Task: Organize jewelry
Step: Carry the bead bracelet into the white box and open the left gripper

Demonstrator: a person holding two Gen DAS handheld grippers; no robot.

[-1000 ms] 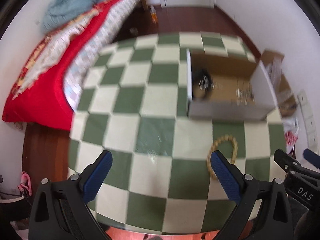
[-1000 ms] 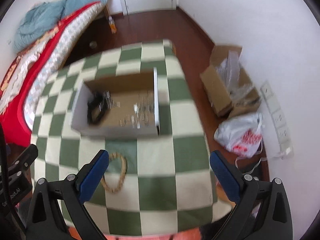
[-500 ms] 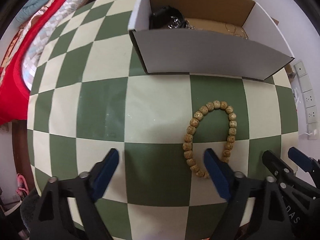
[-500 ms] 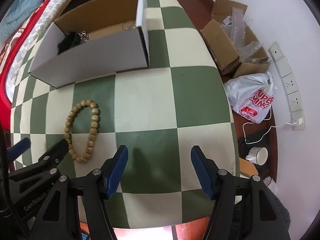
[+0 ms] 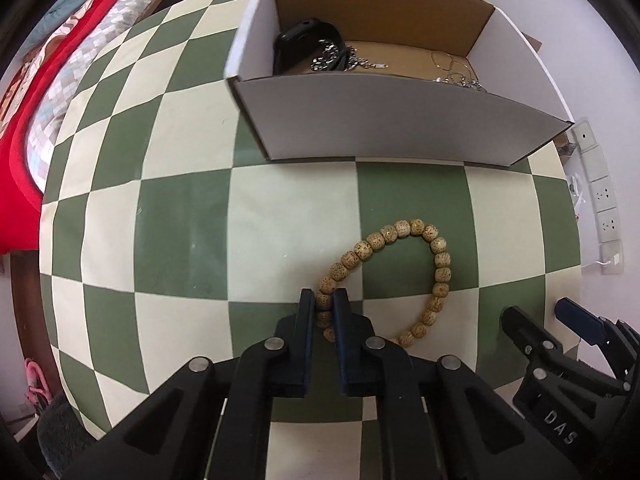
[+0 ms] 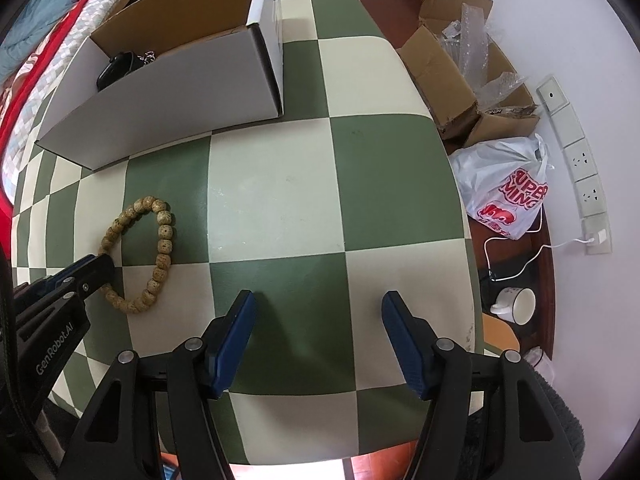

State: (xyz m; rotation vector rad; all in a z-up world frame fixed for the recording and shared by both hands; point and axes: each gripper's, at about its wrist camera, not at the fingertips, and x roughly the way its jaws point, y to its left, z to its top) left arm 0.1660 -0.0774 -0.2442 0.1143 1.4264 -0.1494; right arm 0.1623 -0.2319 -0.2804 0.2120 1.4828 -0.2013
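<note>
A table (image 6: 384, 184) covered in green and cream checks carries a white cardboard box (image 5: 384, 128) at its far edge, open at the top with dark and silvery jewelry lying inside. A loop of tan wooden beads (image 5: 400, 276) lies flat on the checks nearer the front edge, just short of the box's front wall and apart from it.

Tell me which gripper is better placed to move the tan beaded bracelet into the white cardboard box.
Left gripper: it's shut on the tan beaded bracelet. The right gripper stands open over bare cloth.
</note>
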